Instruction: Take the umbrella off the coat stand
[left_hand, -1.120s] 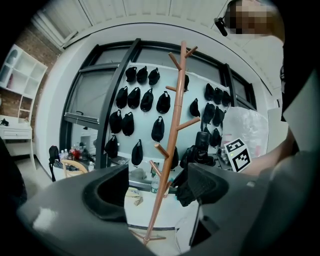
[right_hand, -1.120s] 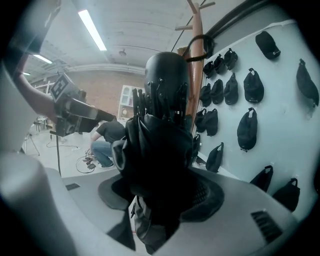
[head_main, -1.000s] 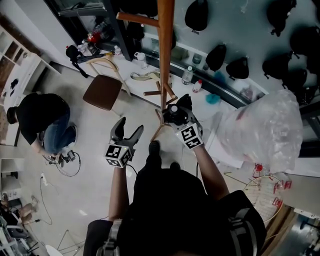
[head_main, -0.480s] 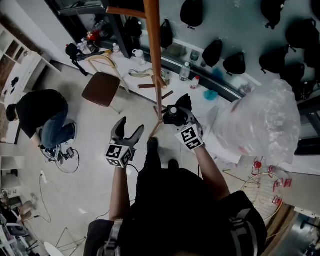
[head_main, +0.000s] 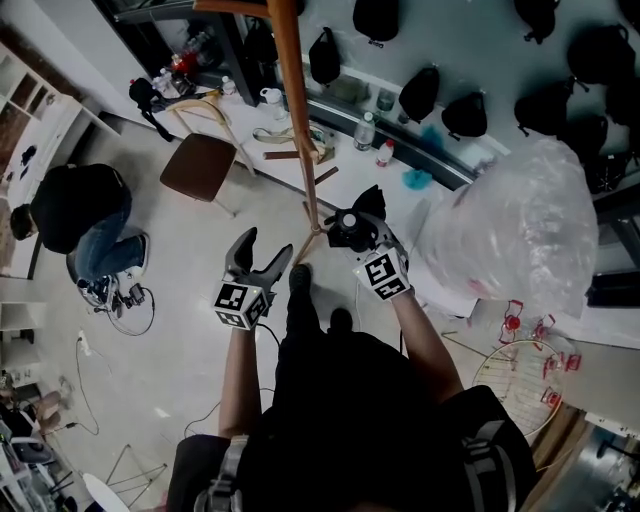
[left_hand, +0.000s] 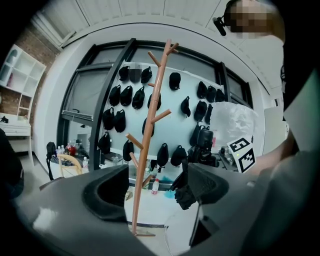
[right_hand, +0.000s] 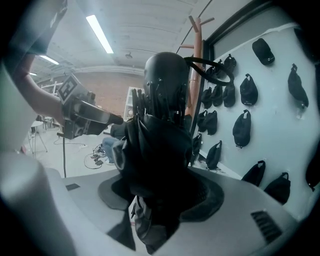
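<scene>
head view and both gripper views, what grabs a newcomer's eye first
The folded black umbrella clamped in the right tongs, filling the right gripper view. Then the tall wooden coat stand beyond the open left tongs, and rows of black caps on the pale wall behind.

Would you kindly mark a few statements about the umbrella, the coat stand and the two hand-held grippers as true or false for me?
1. The right hand-held gripper is shut on a folded black umbrella. True.
2. The left hand-held gripper holds a bottle. False: its jaws stand apart with nothing between them.
3. The coat stand is white metal. False: it is brown wood, with pegs branching off its pole.
4. In the head view, a chair with a brown seat stands on the floor left of the coat stand. True.
</scene>
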